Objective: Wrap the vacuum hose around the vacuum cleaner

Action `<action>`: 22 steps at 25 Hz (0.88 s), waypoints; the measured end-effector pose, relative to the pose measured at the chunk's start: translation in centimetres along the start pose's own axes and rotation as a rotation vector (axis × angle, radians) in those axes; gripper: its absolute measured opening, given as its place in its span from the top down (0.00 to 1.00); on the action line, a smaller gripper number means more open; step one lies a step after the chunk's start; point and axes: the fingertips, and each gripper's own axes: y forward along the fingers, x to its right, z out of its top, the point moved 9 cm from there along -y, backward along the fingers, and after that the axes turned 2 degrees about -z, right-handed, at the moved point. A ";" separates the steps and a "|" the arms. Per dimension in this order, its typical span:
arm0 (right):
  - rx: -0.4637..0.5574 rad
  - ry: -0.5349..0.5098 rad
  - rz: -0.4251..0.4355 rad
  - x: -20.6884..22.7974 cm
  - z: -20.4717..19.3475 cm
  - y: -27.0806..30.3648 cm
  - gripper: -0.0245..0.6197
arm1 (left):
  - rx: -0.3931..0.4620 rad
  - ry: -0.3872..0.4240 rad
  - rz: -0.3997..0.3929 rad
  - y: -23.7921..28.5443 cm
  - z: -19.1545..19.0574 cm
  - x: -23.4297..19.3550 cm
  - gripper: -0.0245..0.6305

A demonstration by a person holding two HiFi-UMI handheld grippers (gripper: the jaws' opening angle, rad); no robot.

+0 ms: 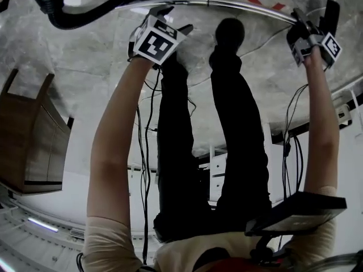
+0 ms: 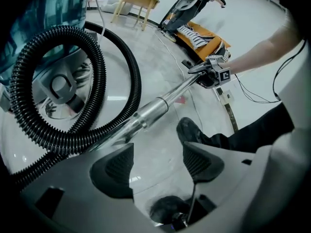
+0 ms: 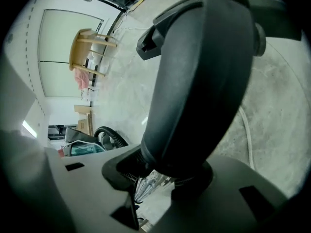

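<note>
My right gripper (image 3: 160,178) clenches the wand's dark end piece (image 3: 199,81), which blocks most of that view. My left gripper (image 2: 158,164) is released and empty. The metal wand (image 2: 150,110) lies at 12 o'clock. The hose (image 2: 116,62) loops at 10 o'clock before the vacuum cleaner (image 2: 43,18), which is cut off. The floor (image 1: 85,55) is pale and marbled. My left arm (image 1: 113,140) and right arm (image 1: 320,129) reach down.
</note>
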 end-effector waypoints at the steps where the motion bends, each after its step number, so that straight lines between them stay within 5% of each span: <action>1: -0.005 -0.009 -0.005 0.1 0.3 0.6 0.76 | 0.007 -0.006 -0.003 0.4 -0.1 -0.3 0.47; 12: -0.088 -0.030 -0.149 3.9 0.3 5.2 0.69 | 0.037 -0.080 -0.052 4.7 0.0 -0.9 0.47; 15: -0.201 -0.100 -0.241 4.8 -1.3 5.7 0.53 | -0.030 -0.087 -0.110 5.5 0.2 -1.3 0.47; 22: -0.277 -0.064 -0.370 5.2 -2.5 3.8 0.48 | -0.168 -0.011 -0.155 5.8 -0.2 -0.3 0.47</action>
